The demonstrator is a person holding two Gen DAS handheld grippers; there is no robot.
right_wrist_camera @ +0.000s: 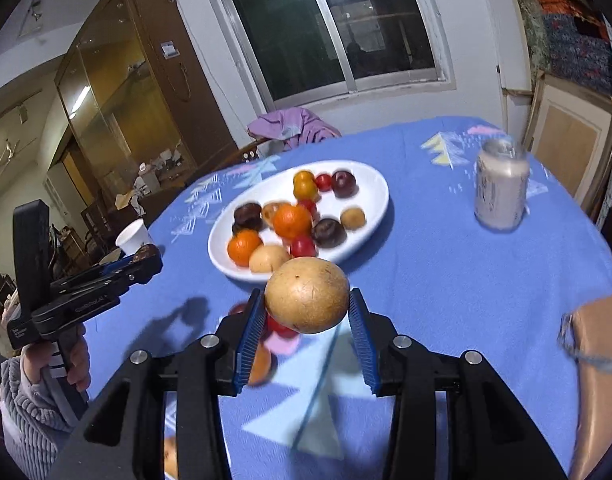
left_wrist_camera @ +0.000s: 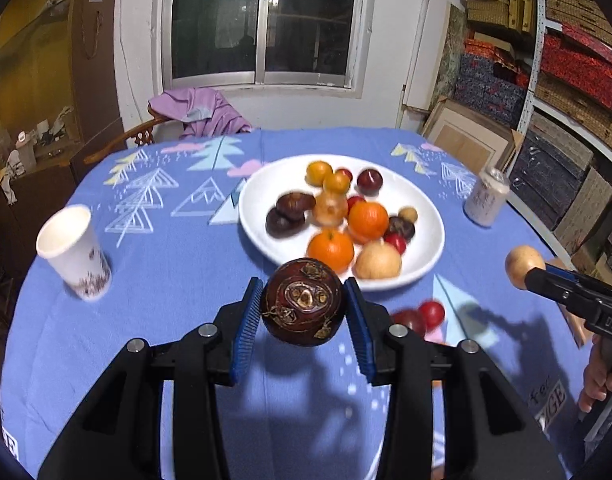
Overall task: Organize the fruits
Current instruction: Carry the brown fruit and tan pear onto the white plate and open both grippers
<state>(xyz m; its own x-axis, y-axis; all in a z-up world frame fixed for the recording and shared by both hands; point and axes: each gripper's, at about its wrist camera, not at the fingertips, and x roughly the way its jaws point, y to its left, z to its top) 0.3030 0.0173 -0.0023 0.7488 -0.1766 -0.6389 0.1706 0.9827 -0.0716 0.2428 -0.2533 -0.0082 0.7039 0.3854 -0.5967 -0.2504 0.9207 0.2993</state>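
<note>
A round table under a blue tablecloth (left_wrist_camera: 186, 264) printed with pale trees fills both views, with a dark window (left_wrist_camera: 262, 20) in the white wall beyond it. The left gripper (left_wrist_camera: 304, 304) is clamped on a dark brown, scarred water chestnut (left_wrist_camera: 302, 302), its blue ribbed pads pressing the fruit on both sides and holding it clear of the cloth. Just ahead of that gripper sits a white plate (left_wrist_camera: 262, 192) carrying oranges, small red fruits, dark chestnuts and a pale pear-like fruit; its near rim lies right behind the held chestnut. Ahead and to the left stands a paper cup (left_wrist_camera: 72, 252); ahead and far to the right stands a pale drink can (left_wrist_camera: 485, 196). Two small red fruits (left_wrist_camera: 423, 316) lie on the cloth just to the right of the gripper, short of the plate.

The right gripper (right_wrist_camera: 306, 306) is squeezed on a tan round fruit (right_wrist_camera: 306, 294), also lifted above the cloth, with the plate (right_wrist_camera: 369, 184) directly ahead of it and the can (right_wrist_camera: 501, 188) ahead to its right. Below its left finger a few more small fruits lie blurred on the cloth. From the right wrist view, the left gripper (right_wrist_camera: 146, 256) appears off to the left, the person's hand (right_wrist_camera: 76, 364) wrapped around its handle.
</note>
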